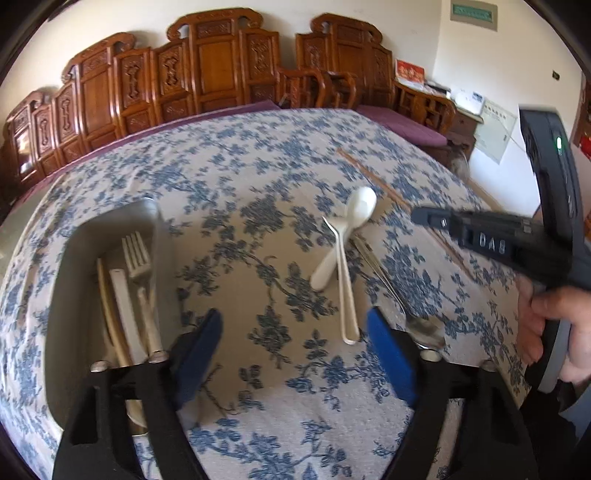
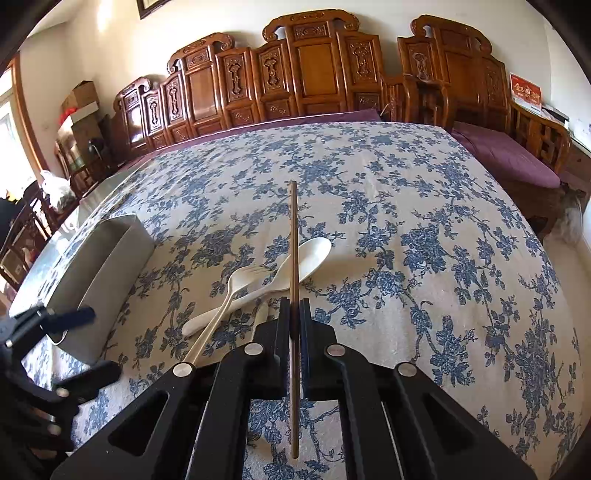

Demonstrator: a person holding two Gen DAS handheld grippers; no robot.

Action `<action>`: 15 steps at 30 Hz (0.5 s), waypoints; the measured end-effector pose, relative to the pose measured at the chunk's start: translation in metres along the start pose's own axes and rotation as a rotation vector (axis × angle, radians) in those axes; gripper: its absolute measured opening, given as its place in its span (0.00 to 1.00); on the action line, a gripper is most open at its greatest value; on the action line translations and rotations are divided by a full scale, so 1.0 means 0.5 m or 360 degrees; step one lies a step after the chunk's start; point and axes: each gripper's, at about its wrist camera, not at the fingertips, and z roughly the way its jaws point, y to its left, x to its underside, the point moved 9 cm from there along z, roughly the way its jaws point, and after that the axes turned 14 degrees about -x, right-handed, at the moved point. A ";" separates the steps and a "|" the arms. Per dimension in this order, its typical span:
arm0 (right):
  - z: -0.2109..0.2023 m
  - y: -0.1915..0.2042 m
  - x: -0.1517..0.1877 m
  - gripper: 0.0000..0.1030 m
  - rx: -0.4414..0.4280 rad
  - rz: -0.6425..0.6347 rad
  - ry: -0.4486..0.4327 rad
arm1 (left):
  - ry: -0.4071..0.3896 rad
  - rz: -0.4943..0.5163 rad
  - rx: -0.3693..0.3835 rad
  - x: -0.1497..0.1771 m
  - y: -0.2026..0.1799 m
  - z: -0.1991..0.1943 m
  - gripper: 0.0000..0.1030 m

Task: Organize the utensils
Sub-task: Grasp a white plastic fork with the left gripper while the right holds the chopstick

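This is a home, a living or sitting room by its furniture. Carved wooden sofas (image 2: 310, 70) with tall ornamented backs line the cream wall (image 2: 229, 18), and purple seat cushions (image 2: 506, 155) lie on them. In front of the sofas stands the bench, covered with a blue floral tablecloth (image 2: 424, 206). To the left of the sofas, cardboard boxes (image 2: 83, 99) are stacked near a bright window. A red calendar (image 2: 525, 92) stands at the right end of the sofas.
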 end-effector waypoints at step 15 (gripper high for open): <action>-0.005 -0.015 -0.005 0.06 -0.0005 0.0069 -0.0015 | 0.0100 0.0180 0.0071 0.005 -0.100 0.057 0.28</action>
